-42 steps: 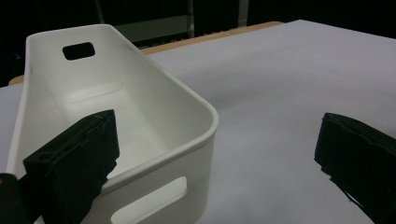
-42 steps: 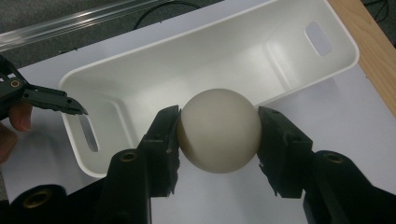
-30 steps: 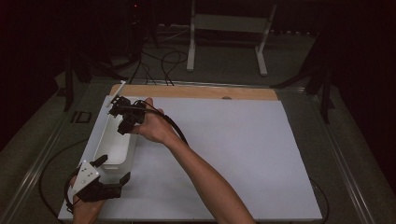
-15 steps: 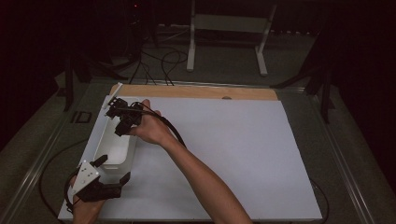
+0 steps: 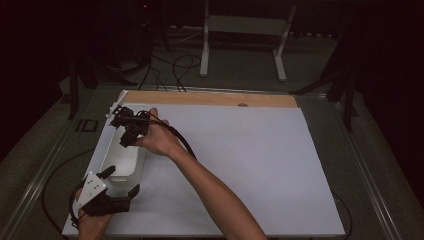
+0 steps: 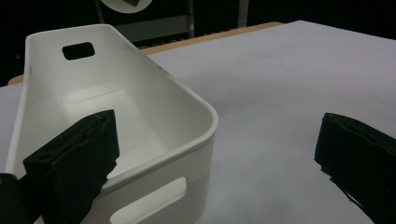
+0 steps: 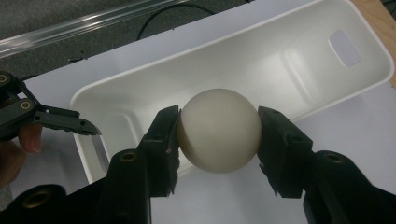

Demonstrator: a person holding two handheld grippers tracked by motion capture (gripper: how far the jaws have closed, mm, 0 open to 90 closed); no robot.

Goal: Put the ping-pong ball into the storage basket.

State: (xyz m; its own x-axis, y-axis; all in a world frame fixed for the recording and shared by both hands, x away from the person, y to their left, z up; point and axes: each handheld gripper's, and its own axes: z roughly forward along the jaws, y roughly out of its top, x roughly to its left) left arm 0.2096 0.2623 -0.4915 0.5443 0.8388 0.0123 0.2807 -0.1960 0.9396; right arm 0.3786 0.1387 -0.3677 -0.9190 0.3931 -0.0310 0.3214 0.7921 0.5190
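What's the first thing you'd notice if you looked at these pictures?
A pale round ball stands out, clamped between the black pads of the right gripper, just above a long white bin. The bin sits at the left edge of a big white sheet on the table. At its near end the left gripper waits with jaws wide apart, one inside the rim and one outside.

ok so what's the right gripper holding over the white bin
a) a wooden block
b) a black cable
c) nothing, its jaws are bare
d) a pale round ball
d: in the right gripper view the right gripper has its two black jaws pressed on either side of a pale ball, held above the open white bin.
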